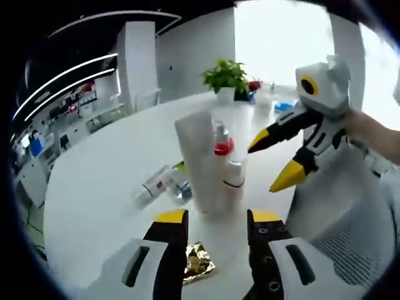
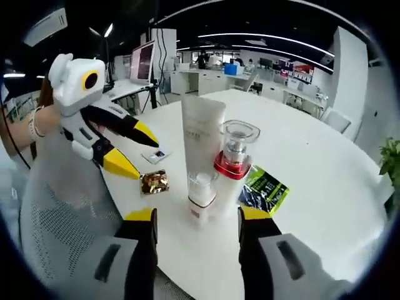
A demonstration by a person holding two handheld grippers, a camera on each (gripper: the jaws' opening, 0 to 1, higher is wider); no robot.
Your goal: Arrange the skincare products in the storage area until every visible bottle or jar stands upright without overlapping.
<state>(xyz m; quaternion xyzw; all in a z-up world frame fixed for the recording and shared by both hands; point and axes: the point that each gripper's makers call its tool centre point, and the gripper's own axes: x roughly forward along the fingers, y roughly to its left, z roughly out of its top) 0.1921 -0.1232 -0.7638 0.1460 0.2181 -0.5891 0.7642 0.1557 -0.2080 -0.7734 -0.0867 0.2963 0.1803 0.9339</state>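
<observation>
On the round white table (image 1: pixel 94 175) (image 2: pixel 312 169) three products stand upright in a tight group: a tall white tube (image 1: pixel 194 156) (image 2: pixel 203 131), a clear bottle with a red collar (image 1: pixel 223 147) (image 2: pixel 235 156) and a small white bottle with a red band (image 1: pixel 234 176) (image 2: pixel 201 195). My left gripper (image 1: pixel 217 219) (image 2: pixel 134 149) is open, just short of the group, holding nothing. My right gripper (image 2: pixel 197 215) (image 1: pixel 274 161) is open too, facing the group from the other side, its tips close to the small bottle without touching.
A gold foil packet (image 1: pixel 200 265) (image 2: pixel 154 182) lies near the left gripper. A green sachet (image 2: pixel 264 187) and other flat sachets (image 1: pixel 159 184) (image 2: pixel 156 154) lie beside the group. A grey mesh chair back (image 1: pixel 337 219) (image 2: pixel 56 212) stands at the table edge. A potted plant (image 1: pixel 225 76) sits farther off.
</observation>
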